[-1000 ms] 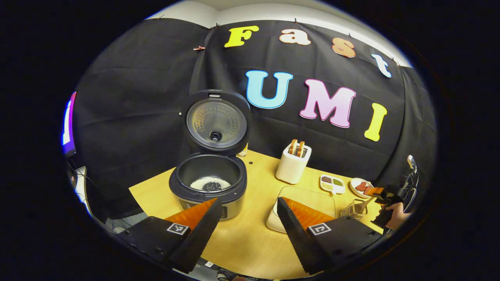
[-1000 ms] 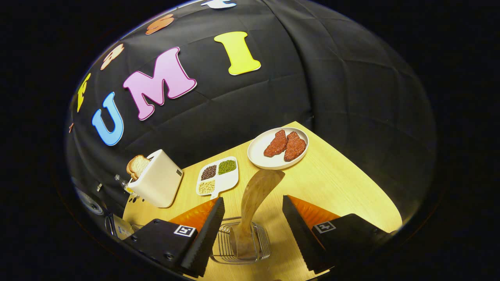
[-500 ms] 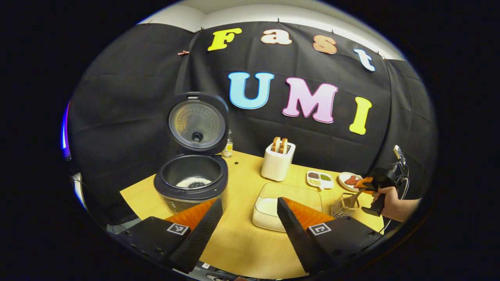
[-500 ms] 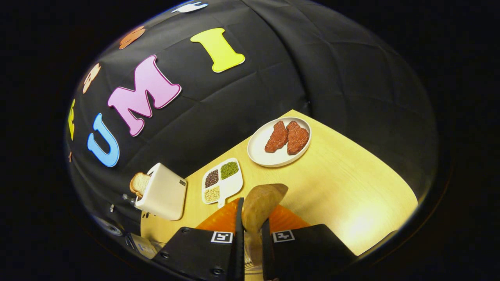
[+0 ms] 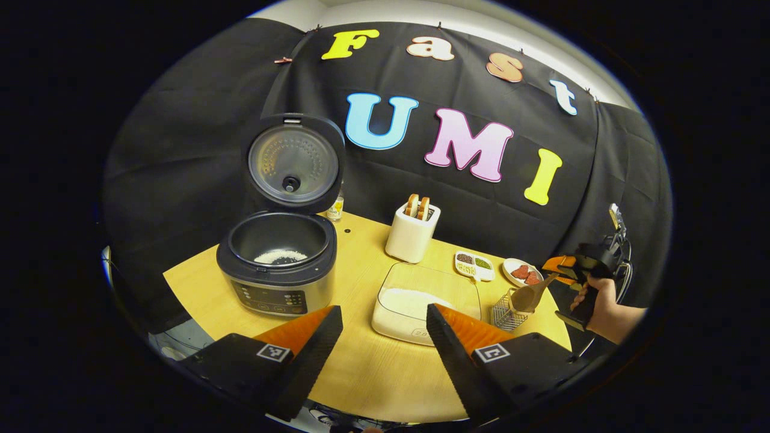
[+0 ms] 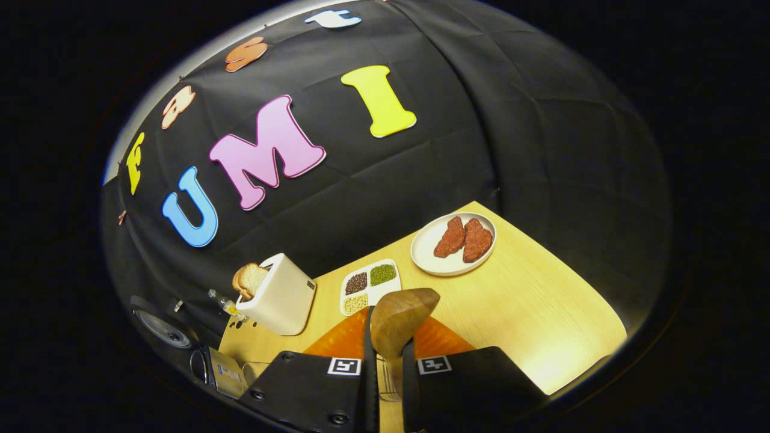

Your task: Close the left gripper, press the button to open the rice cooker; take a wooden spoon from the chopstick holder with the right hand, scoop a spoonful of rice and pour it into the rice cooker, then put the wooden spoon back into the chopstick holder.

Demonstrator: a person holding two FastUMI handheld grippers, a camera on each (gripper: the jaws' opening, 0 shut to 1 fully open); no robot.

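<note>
The rice cooker (image 5: 277, 264) stands open at the table's left, lid (image 5: 293, 162) upright, a little white rice at the bottom of its pot. My left gripper (image 5: 383, 310) hovers open and bare over the near edge, in front of the cooker and the rice container (image 5: 421, 297). At the right, a hand holds my right gripper (image 5: 559, 273), shut on the wooden spoon (image 5: 526, 296), just above the wire chopstick holder (image 5: 506, 305). In the right gripper view the spoon (image 6: 400, 313) stands up between the shut fingers of my right gripper (image 6: 388, 361).
A white toaster (image 5: 412, 231) with bread stands behind the rice container. A divided dish of beans (image 5: 475, 264) and a plate of meat (image 5: 522, 272) lie near the holder. A small bottle (image 5: 335, 207) stands behind the cooker. The table's right corner (image 6: 541, 313) is bare wood.
My right gripper went from open around the spoon to shut on it, then raised it from the holder. My left gripper drew back from the cooker, staying open.
</note>
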